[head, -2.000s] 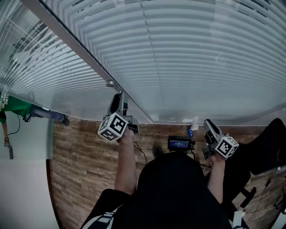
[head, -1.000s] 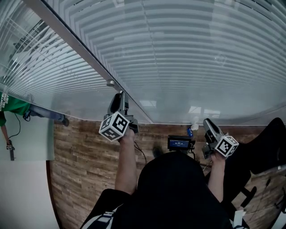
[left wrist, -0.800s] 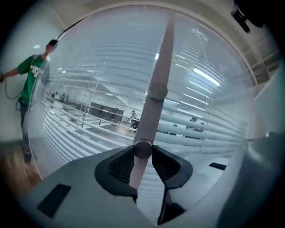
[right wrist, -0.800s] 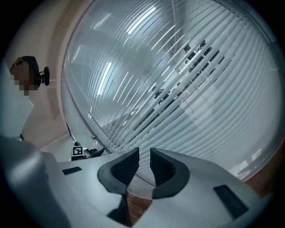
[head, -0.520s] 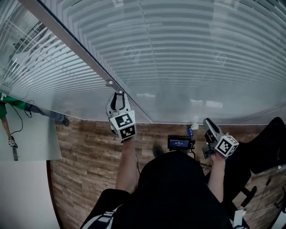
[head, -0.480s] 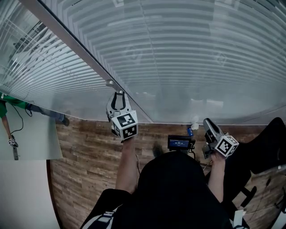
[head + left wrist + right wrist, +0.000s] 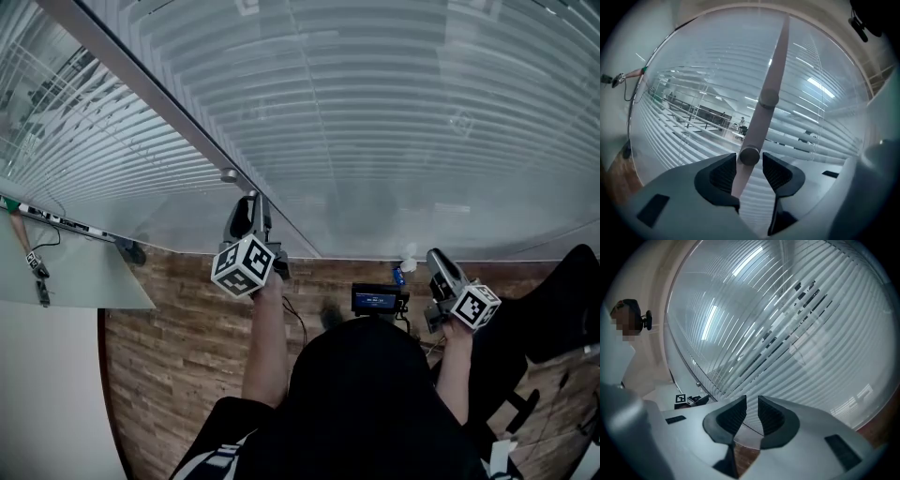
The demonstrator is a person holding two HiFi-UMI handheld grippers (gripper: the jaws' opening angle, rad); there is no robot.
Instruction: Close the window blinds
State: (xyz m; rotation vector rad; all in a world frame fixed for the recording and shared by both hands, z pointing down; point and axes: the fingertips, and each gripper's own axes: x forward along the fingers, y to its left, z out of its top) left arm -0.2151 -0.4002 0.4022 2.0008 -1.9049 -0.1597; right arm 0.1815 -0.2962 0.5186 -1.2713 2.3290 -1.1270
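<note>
The blinds (image 7: 375, 112) hang down over the glass straight ahead and fill most of every view. Their slats are not fully closed: the left gripper view looks between them to a room beyond, and the right gripper view shows dark gaps in one band of slats. The wand (image 7: 768, 84) hangs in front of the slats and runs down between the jaws of the left claw (image 7: 749, 161), with one of its round knobs level with the pads (image 7: 723, 173). The jaws are opening. The pads stand close on either side of the wand and appear just clear of it, so it is enclosed but not pinched. In the head view the left claw (image 7: 251, 202) is raised against the wand (image 7: 141, 89), just below the upper knob. The right claw (image 7: 751, 404) is held low at the person's right side (image 7: 436, 262), well apart from the wand. Its jaws are a narrow slit apart with nothing between them. Judged step: tilting the slats by turning the wand, with the left claw between grips. The next move calls for closing the pads squarely on the wand near the knob, then rolling the wrist to twist it. Repeat until the dark gaps disappear. Keep the wand vertical so that it does not slip out sideways.
</note>
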